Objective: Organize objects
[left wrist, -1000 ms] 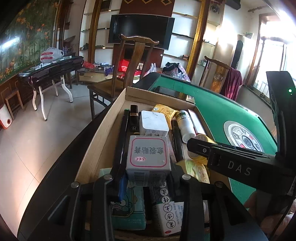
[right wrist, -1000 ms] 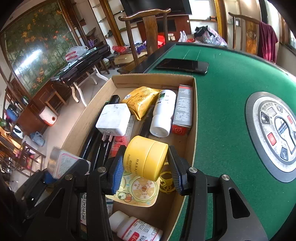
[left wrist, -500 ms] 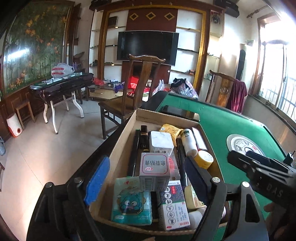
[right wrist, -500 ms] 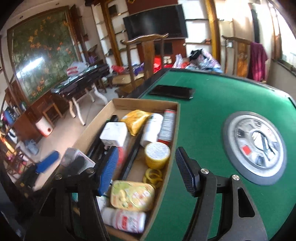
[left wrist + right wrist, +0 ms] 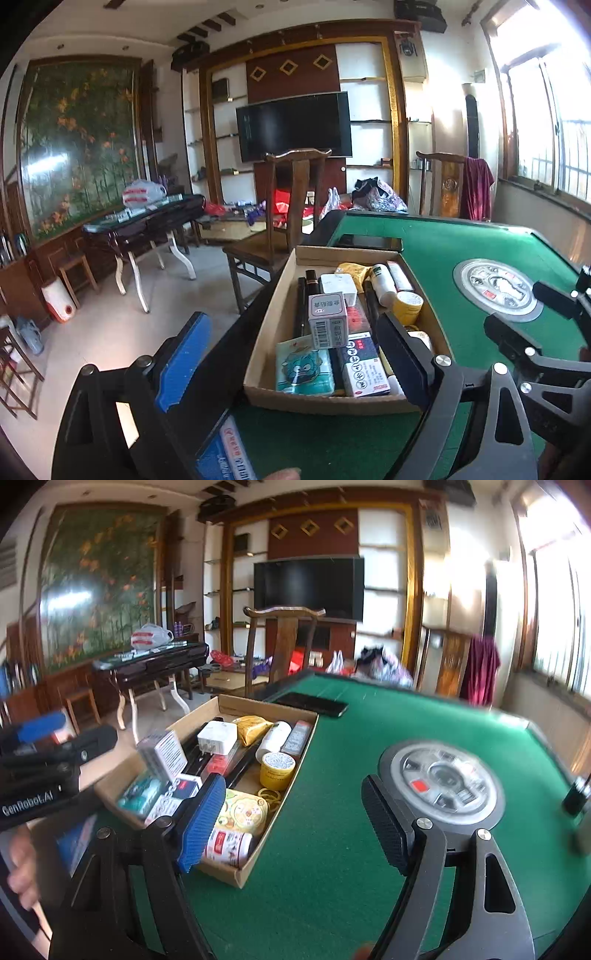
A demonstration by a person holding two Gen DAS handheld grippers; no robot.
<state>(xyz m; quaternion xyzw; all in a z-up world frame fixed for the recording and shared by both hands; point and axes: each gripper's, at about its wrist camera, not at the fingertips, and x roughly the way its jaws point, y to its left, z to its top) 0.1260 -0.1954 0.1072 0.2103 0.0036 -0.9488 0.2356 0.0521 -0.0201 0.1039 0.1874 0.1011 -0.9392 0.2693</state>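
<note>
A shallow cardboard box (image 5: 269, 332) on the green table holds several items. A grey-white medicine box (image 5: 328, 319) lies on top of them, and a yellow jar (image 5: 406, 306) stands at the right wall. My left gripper (image 5: 291, 358) hangs back from the box's near end, its jaws opening with nothing gripped. In the right wrist view the cardboard box (image 5: 240, 877) lies to the left with the yellow jar (image 5: 277, 770) inside. My right gripper (image 5: 293, 825) is over the felt beside it, jaws opening and empty. The left gripper (image 5: 66, 734) shows at the far left.
A black phone (image 5: 310, 703) lies on the felt beyond the box. The round control panel (image 5: 443, 779) sits mid-table, with a dark object (image 5: 576, 797) at the right edge. A wooden chair (image 5: 291, 206) stands behind. A blue packet (image 5: 225, 458) shows by a hand at the bottom.
The left gripper let go of the grey-white medicine box and the right let go of the yellow jar. Both drew back and up from the box, jaws widening.
</note>
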